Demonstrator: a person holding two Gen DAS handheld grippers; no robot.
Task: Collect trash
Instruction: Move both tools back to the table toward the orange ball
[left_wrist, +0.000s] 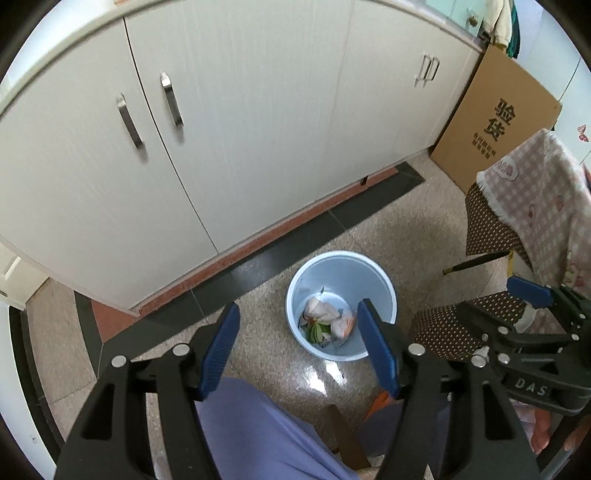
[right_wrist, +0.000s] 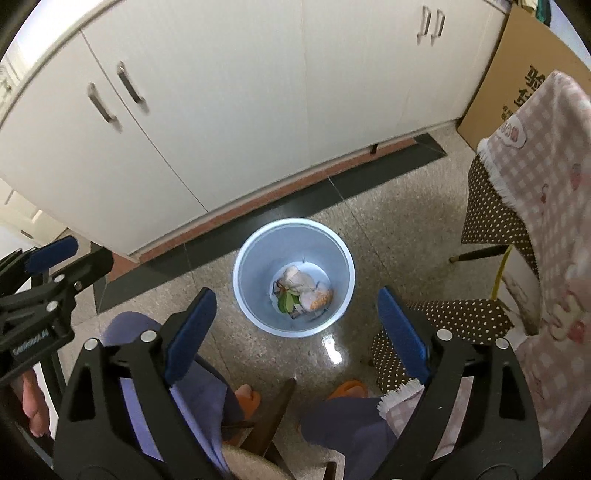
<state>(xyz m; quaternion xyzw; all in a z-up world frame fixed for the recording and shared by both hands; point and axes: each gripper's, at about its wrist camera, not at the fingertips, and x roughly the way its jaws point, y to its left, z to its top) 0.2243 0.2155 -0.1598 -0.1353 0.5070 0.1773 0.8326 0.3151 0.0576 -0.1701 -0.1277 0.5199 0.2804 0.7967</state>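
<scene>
A pale blue bin (left_wrist: 354, 269) (right_wrist: 255, 266) stands on the speckled floor in front of the cupboards. In its bottom lies trash (left_wrist: 325, 317) (right_wrist: 303, 288): crumpled paper, green leaves and orange scraps. My left gripper (left_wrist: 299, 304) hangs well above the bin, open, with nothing between its blue pads. It also shows at the left edge of the right wrist view (right_wrist: 79, 254). My right gripper (right_wrist: 295, 293) hovers high over the bin too, jaws wide apart and empty. In the left wrist view it appears at the right edge (left_wrist: 498, 299).
White cupboard doors (left_wrist: 240, 122) with metal handles fill the back. A cardboard box (left_wrist: 495, 122) leans at the far right. A chair with a pink checked cloth (right_wrist: 543, 177) and a dotted cushion (right_wrist: 458, 317) stands right of the bin. The person's legs (left_wrist: 258, 435) and orange slippers (right_wrist: 347, 387) are below.
</scene>
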